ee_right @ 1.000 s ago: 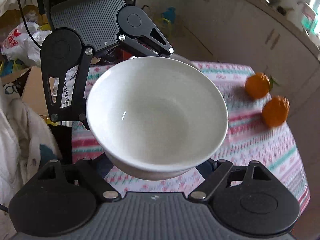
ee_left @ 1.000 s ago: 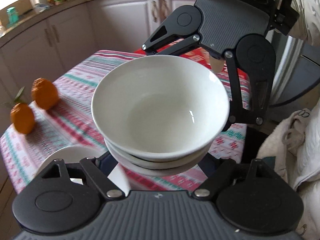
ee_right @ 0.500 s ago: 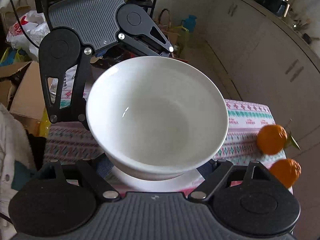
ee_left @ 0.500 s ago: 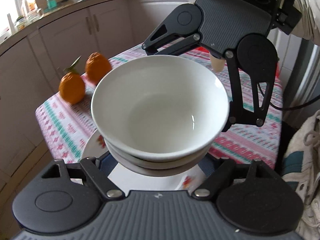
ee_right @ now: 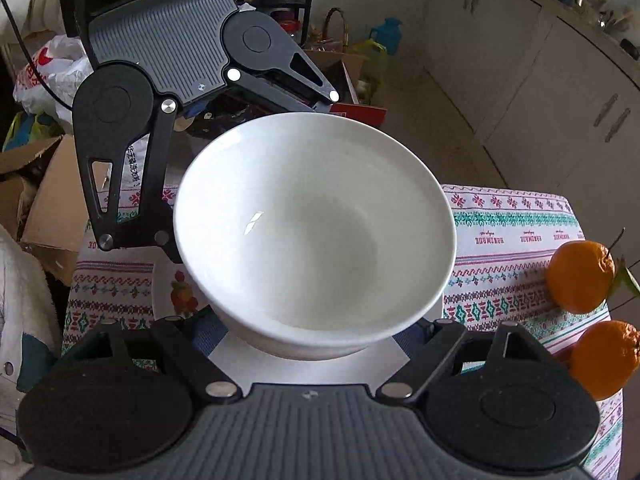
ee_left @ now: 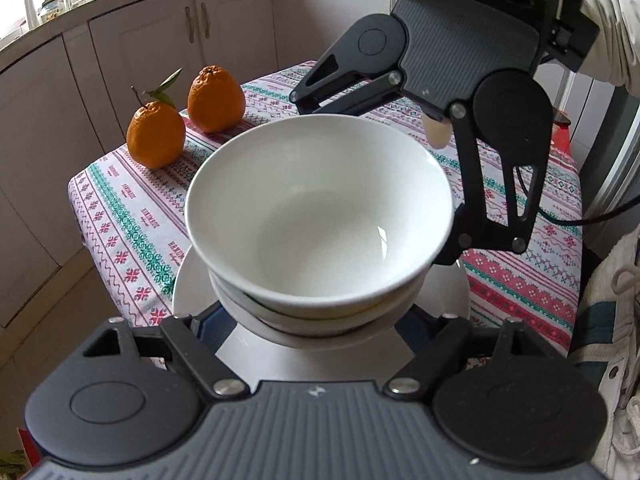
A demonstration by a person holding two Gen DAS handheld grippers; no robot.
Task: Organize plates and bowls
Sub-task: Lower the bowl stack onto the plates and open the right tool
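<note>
A stack of white bowls (ee_left: 320, 208) hangs just above a white plate (ee_left: 188, 280) on the table. In the left wrist view my left gripper (ee_left: 316, 322) is shut on the lower part of the stack, with the fingertips hidden under the bowls. From the opposite side my right gripper (ee_right: 308, 334) is shut on the same bowl stack (ee_right: 316, 220). Each gripper's black body shows across the bowls in the other's view. The plate (ee_right: 170, 284) carries a fruit print near its rim.
Two oranges (ee_left: 156, 136) (ee_left: 216, 100) sit near the corner of the patterned tablecloth (ee_left: 132, 220); in the right wrist view the oranges (ee_right: 580, 276) lie at the right. Cabinets (ee_left: 140, 40) lie beyond the table. Cardboard boxes (ee_right: 48, 208) and bags crowd the floor. A person's sleeve (ee_left: 616, 32) is at upper right.
Both grippers carried the bowl stack across the table and slightly down. The white plate has come into view beneath the stack. The grip is unchanged.
</note>
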